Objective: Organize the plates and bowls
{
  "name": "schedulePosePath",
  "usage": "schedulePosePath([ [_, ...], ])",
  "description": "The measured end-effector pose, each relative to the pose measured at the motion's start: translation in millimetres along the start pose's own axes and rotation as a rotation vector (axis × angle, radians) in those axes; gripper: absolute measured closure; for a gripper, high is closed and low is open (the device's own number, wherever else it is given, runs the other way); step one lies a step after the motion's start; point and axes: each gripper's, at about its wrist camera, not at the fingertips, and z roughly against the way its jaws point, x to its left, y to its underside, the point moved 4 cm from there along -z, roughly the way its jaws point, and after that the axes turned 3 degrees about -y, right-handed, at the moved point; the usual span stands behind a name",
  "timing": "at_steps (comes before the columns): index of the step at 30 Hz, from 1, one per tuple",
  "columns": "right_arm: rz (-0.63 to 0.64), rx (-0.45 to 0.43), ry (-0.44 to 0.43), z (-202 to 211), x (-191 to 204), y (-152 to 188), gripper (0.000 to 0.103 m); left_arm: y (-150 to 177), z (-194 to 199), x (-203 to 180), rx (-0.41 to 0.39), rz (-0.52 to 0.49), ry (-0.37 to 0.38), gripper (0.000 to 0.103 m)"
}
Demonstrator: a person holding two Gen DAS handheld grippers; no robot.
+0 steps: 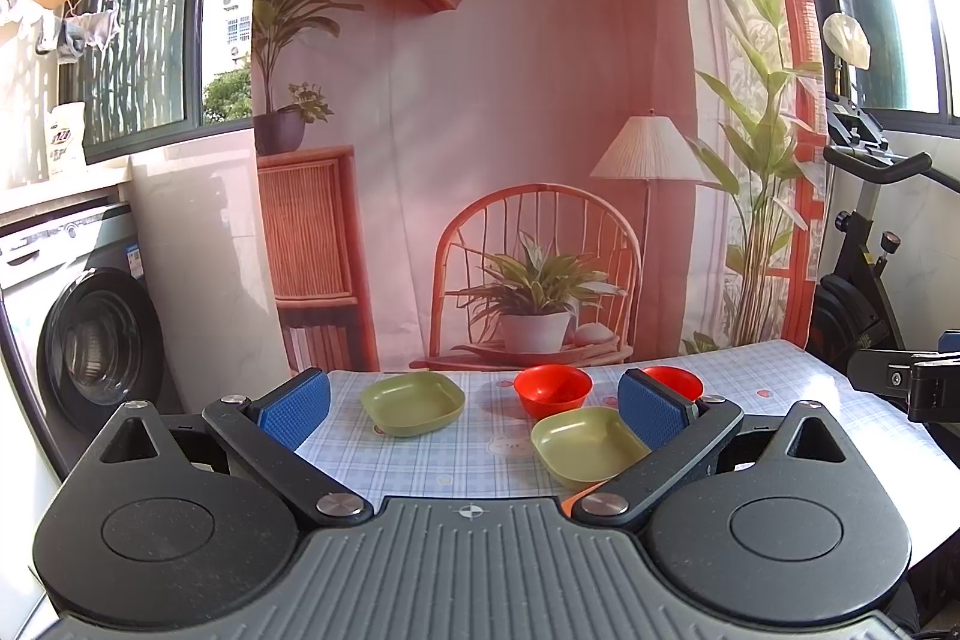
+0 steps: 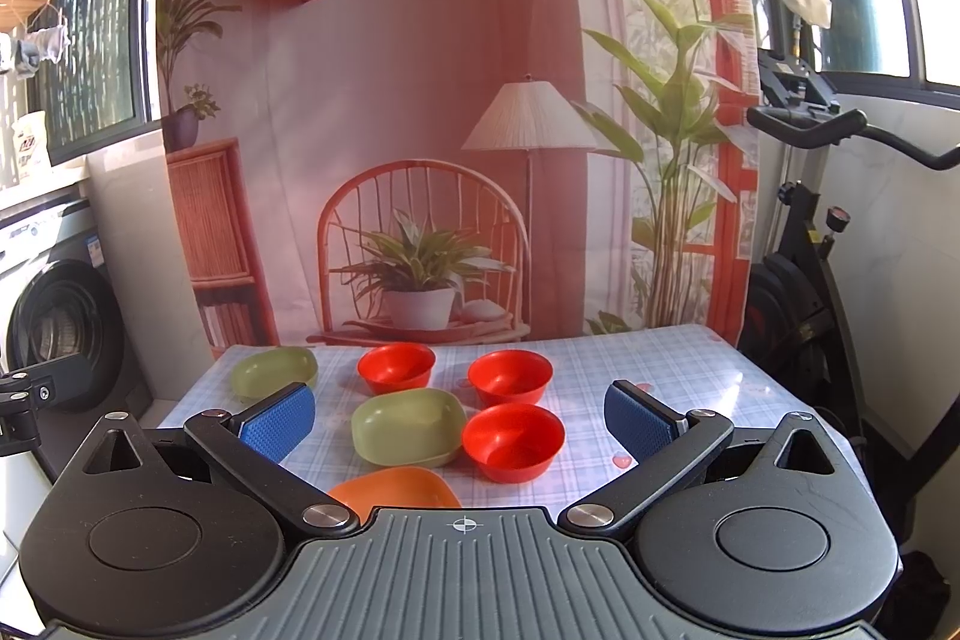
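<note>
Item: left gripper [image 1: 474,409] and right gripper [image 2: 459,415], both spread wide, holding nothing. Three red bowls [image 2: 513,442], two green plates [image 2: 408,427], one orange plate [image 2: 393,487] scattered on checked table [image 2: 660,370] (none stacked). Risk: closely clustered dishes; a finger may nudge a neighbour.

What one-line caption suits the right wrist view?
Open right gripper above three red bowls, two green plates and an orange plate.

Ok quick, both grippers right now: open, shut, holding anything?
Left gripper: open, holding nothing, above the table.
Right gripper: open, holding nothing, bowls and plates ahead untouched.
</note>
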Motion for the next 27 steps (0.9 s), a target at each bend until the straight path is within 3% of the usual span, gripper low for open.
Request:
schedulePosePath([
  [19,-0.001,0.002,0.0,-0.9,-1.0,0.8,0.0,1.9,-0.9,0.5,0.003,-0.001,-0.003,0.0],
  [27,-0.024,-0.006,-0.01,-10.5,-6.4,-3.0,0.0,7.5,-7.6,3.8,0.055,0.011,-0.019,0.0],
])
